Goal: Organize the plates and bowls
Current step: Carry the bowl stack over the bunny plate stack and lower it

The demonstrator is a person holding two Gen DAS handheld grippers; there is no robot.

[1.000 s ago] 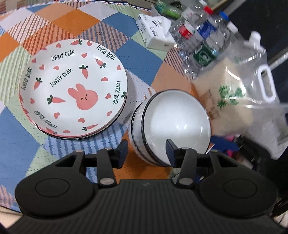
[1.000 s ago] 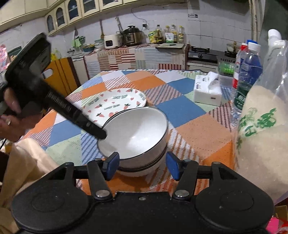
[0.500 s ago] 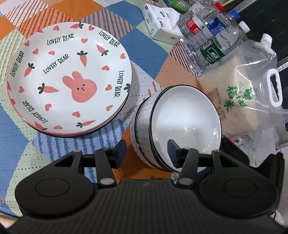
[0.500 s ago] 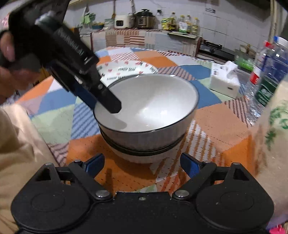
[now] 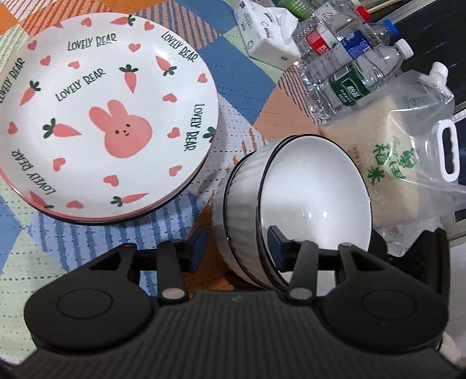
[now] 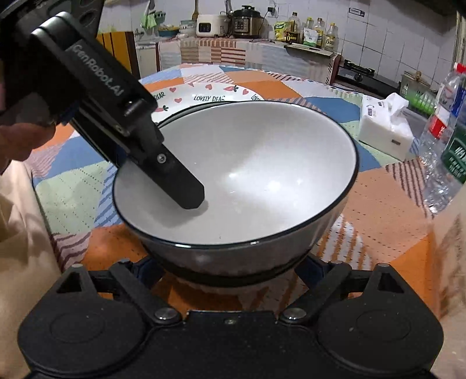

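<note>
Left wrist view: the left gripper (image 5: 237, 246) straddles the stacked bowls' (image 5: 314, 201) near rim, one finger inside, one outside, parted. The rabbit plate (image 5: 96, 116) lies at ten o'clock. The right gripper (image 6: 230, 269), spread wide, flanks the bowls' base.

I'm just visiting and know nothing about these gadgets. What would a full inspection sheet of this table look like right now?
Surface: patchwork tablecloth.
Job's things: stacked bunny plates; beside them, not touching, nested white bowls.
Clutter: tissue box, water bottles and rice bag beyond the bowls.
Grippers: left tool straddles the bowls' wall, one finger inside; whether it clamps is unclear. Right tool is open wide around the bowls' base.
Cables: nothing seen.
Surroundings: kitchen counter with pressure cooker and oil bottles.
</note>
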